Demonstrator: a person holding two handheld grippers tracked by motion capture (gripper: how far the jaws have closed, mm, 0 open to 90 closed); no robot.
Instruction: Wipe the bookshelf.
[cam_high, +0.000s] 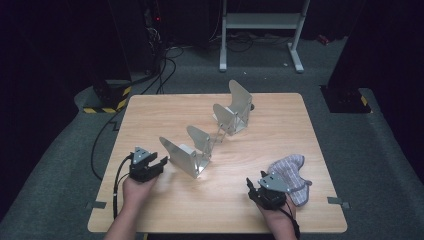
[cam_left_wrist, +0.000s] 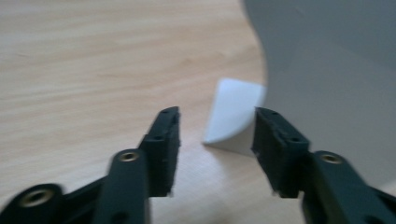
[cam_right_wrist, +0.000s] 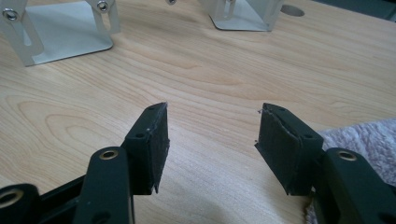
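I am working on the metal rack (cam_high: 207, 137), a folding stand of thin grey plates that sits in the middle of the table (cam_high: 150, 115) and runs from near my left hand up toward the far side. I think it is stiff and hard, with smooth plates that could slip in my pads. It looks light, but the crossed links between the plates may let it stretch or fold when I pull, so it could wobble. I think the best place to hold it is the thin edge of the near end plate (cam_left_wrist: 327, 70), since a flat plate fits between 2 pads. My left gripper (cam_high: 156, 167) sits just beside that plate, low over the wood and pointing at it. Its jaws are apart with nothing between them, and the plate's white foot (cam_left_wrist: 233, 116) shows past the gap. My right gripper (cam_high: 253, 189) rests low near the front edge, well apart from the rack, with a soft striped cloth (cam_high: 292, 172) just beside it. Its jaws are apart too, with bare wood between them.
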